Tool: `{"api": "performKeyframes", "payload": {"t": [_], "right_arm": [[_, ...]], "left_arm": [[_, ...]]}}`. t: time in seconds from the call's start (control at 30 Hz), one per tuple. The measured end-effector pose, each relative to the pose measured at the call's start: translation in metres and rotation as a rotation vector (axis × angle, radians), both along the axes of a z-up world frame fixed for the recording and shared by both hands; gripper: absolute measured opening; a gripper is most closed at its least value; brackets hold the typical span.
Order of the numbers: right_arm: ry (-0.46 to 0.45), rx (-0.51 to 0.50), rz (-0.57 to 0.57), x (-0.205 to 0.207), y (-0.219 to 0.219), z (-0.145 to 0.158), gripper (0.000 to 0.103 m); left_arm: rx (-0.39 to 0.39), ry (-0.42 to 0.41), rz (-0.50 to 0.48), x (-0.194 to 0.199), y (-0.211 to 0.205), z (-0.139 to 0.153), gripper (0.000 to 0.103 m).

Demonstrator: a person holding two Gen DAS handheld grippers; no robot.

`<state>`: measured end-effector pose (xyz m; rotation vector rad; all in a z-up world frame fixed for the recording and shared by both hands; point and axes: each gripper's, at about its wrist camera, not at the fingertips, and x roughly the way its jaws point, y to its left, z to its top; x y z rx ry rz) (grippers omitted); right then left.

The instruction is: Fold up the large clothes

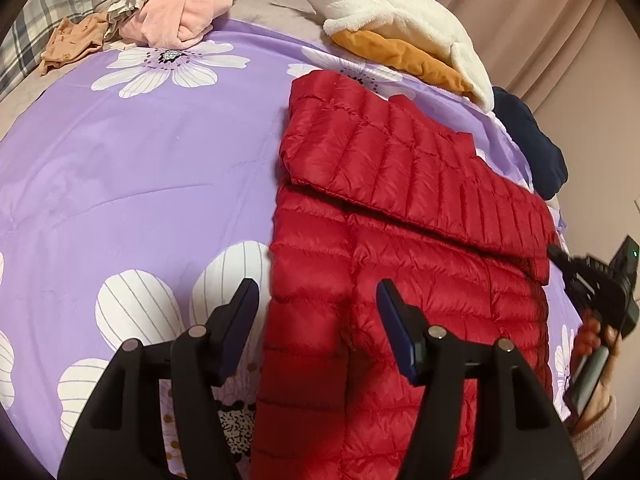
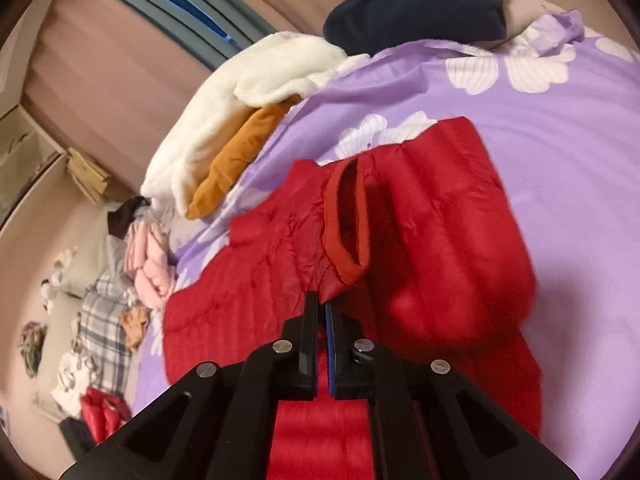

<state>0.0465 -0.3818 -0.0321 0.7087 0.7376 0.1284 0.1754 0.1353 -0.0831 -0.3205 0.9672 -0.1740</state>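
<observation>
Text check | I read no lettering, labels or numbers on either view | distant clutter possibly too blurred to resolve

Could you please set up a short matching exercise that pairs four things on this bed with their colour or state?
Things:
1. puffer jacket
2. left gripper
3. right gripper
4. fleece garment

Descriptions:
A. white, lying on top of an orange garment
B. jaws closed, pinching red fabric near the cuff
C. red, quilted, spread on the purple floral cover
D. jaws apart, above the jacket's left edge, holding nothing

Pairs: 1-C, 2-D, 3-B, 4-A
</observation>
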Motion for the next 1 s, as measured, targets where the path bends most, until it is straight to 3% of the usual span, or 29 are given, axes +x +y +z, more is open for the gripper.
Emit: {"api": "performKeyframes", "payload": {"t": [0.17,0.23,0.3,0.37,0.5,0.6,0.73,0.9,1.0], "right_arm": [[0.123,-0.061,0.034,0.001,0.002,-0.024,0.005],[0.159,-0.120,0.009,0.001,-0.001,-0.024,0.011],[0.131,-0.210,-0.018,-0.005,0.000,-0.009,0.016],[0.060,-0.318,-0.031,-0.011,0.007,0.010,0.033],[-0.085,-0.430,0.065,-0.001,0.034,0.028,0.036],[-0.086,-0.485,0.104,0.022,0.050,0.018,0.036],[0.100,-0.513,0.164,0.058,0.053,-0.030,0.036],[0.082,-0.505,0.197,0.043,0.049,-0.013,0.037],[0.040,-0.419,0.197,0.013,0.035,0.002,0.047]], "left_arm": [[0.005,0.012,-0.012,0.000,-0.006,-0.002,0.062],[0.007,0.007,-0.021,-0.001,-0.009,0.000,0.063],[0.017,-0.001,-0.030,-0.002,-0.012,0.002,0.069],[0.022,-0.003,-0.037,-0.003,-0.014,0.002,0.069],[0.022,0.009,-0.049,-0.004,-0.022,0.000,0.069],[0.024,0.015,-0.059,-0.005,-0.028,0.000,0.069],[0.041,0.027,-0.060,-0.009,-0.029,-0.001,0.069],[0.031,0.044,-0.036,-0.019,-0.017,-0.001,0.069],[-0.006,0.063,-0.022,-0.029,-0.006,-0.003,0.069]]}}
